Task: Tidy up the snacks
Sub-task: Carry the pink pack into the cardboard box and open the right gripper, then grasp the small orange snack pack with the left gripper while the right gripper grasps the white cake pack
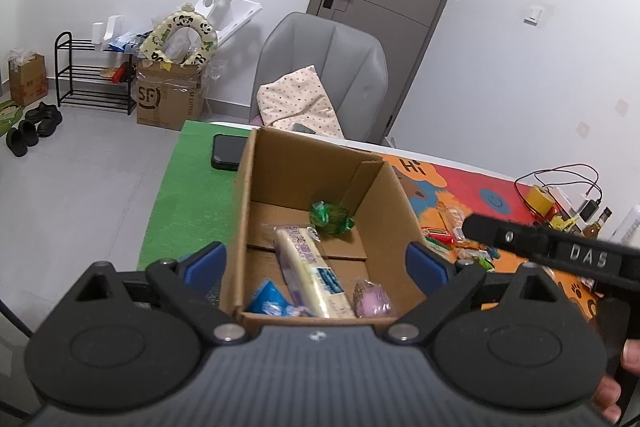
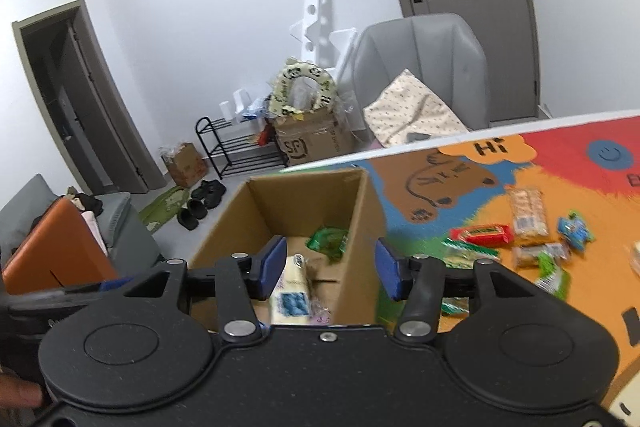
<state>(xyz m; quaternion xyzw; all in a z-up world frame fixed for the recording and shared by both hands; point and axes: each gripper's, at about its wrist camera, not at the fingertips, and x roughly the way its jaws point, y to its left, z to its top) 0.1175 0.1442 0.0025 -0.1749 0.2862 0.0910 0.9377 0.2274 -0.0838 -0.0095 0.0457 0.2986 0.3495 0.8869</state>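
Observation:
An open cardboard box [image 1: 244, 187] stands on the table edge. It holds a long white pack [image 1: 312, 271], a green wrapper [image 1: 331, 218], a blue packet [image 1: 268, 301] and a pink packet [image 1: 372, 299]. My left gripper [image 1: 318, 263] is open wide, its blue pads just outside the box's two side walls. My right gripper [image 2: 330, 271] is open and empty above the box [image 2: 360, 211]. One black finger [image 1: 520, 239] of it crosses the left wrist view. Loose snacks lie on the colourful mat: a red bar [image 2: 482, 234], a cracker pack [image 2: 528, 211], a blue packet [image 2: 576, 229].
A black phone [image 1: 228, 151] lies on the green mat [image 1: 180, 195] behind the box. A grey chair [image 1: 324, 67] with a dotted cushion stands past the table. Yellow tape [image 1: 540, 197], cables and bottles [image 1: 598, 223] crowd the table's right end.

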